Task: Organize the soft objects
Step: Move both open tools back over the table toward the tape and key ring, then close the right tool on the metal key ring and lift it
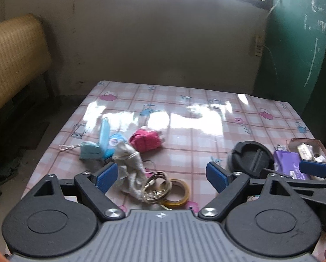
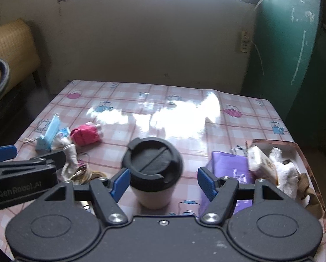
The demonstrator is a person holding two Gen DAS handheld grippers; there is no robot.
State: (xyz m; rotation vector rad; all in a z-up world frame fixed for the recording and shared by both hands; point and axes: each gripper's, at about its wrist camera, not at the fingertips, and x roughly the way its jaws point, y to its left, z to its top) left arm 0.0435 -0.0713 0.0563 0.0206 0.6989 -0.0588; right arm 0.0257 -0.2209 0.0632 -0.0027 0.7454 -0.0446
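Square table under a glossy pink checked oilcloth with teapot prints [image 1: 184, 109], lit by window glare across its middle.

Near the right edge, a shallow brown cardboard tray [image 2: 294, 147] holding white cloths and a wrapped packet; just beside it, toward the centre, a flat purple plastic pack [image 2: 228, 166].

Near the front edge, a white paper cup with a black lid [image 2: 152, 163], standing upright ahead of the right gripper [image 2: 162, 182], between its widely parted blue pads, untouched.

Left gripper [image 1: 162, 178] with jaws equally wide apart, hovering above a crumpled grey-white sock [image 1: 130, 170], bunched metal rings and a yellow tape roll [image 1: 178, 193].

Toward the left edge, a rolled red cloth bundle [image 1: 146, 140] and light-blue face masks [image 1: 95, 147], beyond both jaws.
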